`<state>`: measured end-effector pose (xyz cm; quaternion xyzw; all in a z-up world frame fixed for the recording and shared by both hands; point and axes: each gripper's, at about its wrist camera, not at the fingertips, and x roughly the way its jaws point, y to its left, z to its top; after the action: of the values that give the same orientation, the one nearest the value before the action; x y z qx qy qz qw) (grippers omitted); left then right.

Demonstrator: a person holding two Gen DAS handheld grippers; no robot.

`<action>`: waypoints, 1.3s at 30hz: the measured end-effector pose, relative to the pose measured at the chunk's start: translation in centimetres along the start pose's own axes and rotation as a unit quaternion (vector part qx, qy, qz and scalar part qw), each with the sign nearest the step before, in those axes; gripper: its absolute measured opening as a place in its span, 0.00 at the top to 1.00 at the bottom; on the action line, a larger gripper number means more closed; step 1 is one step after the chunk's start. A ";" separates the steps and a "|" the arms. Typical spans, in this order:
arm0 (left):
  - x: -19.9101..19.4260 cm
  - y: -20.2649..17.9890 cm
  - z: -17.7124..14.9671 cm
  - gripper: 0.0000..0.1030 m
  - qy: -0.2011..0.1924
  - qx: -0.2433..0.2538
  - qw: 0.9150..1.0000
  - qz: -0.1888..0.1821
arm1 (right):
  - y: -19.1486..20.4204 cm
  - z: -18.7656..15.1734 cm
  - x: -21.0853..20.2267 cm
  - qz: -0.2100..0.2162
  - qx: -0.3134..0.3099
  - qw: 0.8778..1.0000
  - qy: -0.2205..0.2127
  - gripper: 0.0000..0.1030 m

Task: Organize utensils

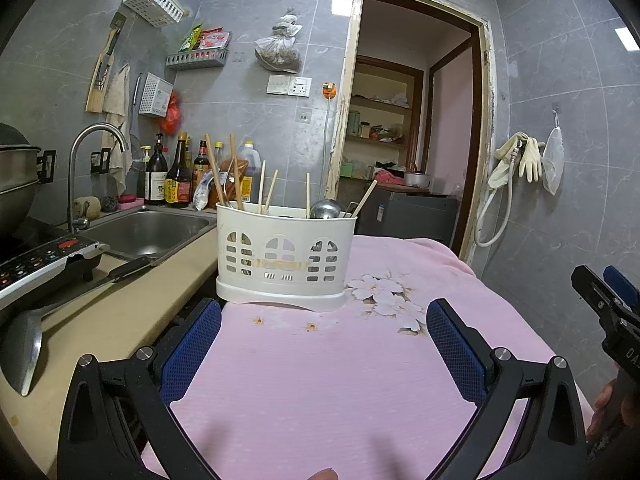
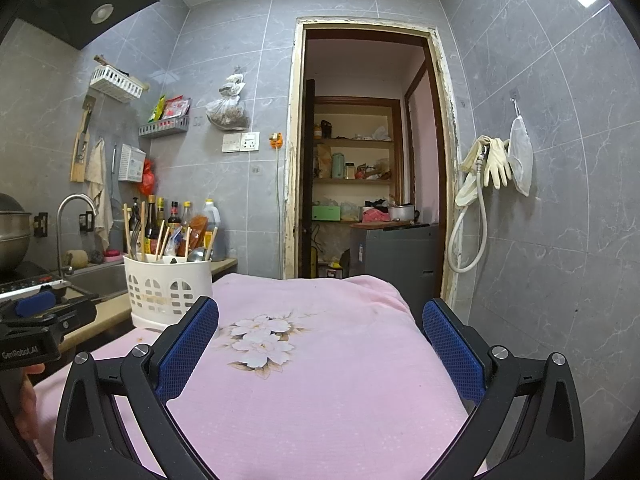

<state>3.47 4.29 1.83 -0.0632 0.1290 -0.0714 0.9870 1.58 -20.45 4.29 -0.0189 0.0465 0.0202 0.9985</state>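
Pink cloth (image 1: 320, 380) covers the table, and the caddy (image 1: 285, 256) stands near its far left corner, beside the sink (image 1: 148, 228). Chopsticks (image 1: 236, 178) and a ladle (image 1: 325, 209) stand loosely inside it. Left gripper (image 1: 322, 344) and right gripper (image 2: 320, 344) hover before the caddy, both spread wide and empty. A careless nudge could tip the light caddy (it sits near the cloth's edge).
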 end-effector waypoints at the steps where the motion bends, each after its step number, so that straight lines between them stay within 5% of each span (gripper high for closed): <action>1: 0.0 0.0 0.0 0.02 0.000 0.001 1.000 0.000 | 0.0 0.1 0.0 0.000 0.000 1.000 0.000 0.00; 39: 1.2 0.8 0.3 0.02 0.037 -0.045 0.998 -0.010 | 0.3 0.2 0.2 0.016 -0.001 1.000 0.005 0.00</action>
<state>4.80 4.95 1.67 -0.1062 0.1679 -0.0774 0.9770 1.80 -20.10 4.46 -0.0192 0.0517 0.0364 0.9978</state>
